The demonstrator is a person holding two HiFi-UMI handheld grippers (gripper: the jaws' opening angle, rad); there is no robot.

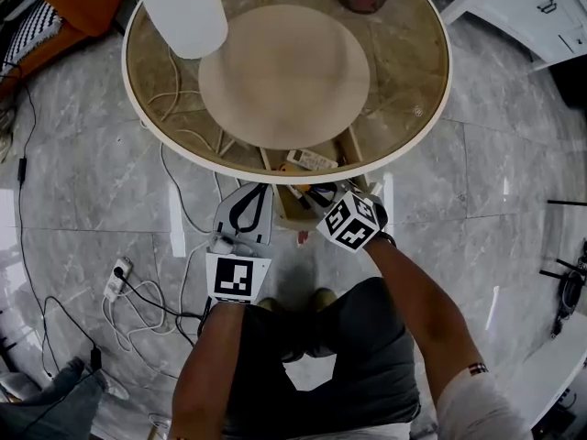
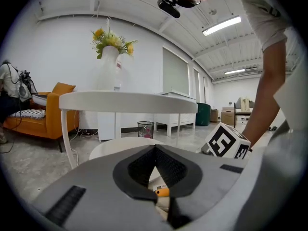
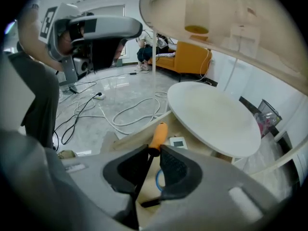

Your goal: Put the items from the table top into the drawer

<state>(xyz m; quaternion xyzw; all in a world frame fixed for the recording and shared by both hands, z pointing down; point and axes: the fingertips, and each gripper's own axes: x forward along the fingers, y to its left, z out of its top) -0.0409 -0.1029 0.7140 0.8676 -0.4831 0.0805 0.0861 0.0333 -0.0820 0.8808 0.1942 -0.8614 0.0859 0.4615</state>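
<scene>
Right gripper (image 3: 153, 150) over the open drawer with a screwdriver; left gripper (image 2: 155, 148) empty.
The right gripper's jaws are clamped on the orange-handled, black-shafted screwdriver (image 3: 158, 134), whose handle juts past the jaw tips above the pale wooden drawer (image 3: 132, 134) pulled out beneath the round glass-topped, white-rimmed counter (image 1: 404, 117). A small white device with a screen (image 3: 178, 142) lies in the drawer. The left gripper's jaws are closed together on nothing, just beside the drawer.
</scene>
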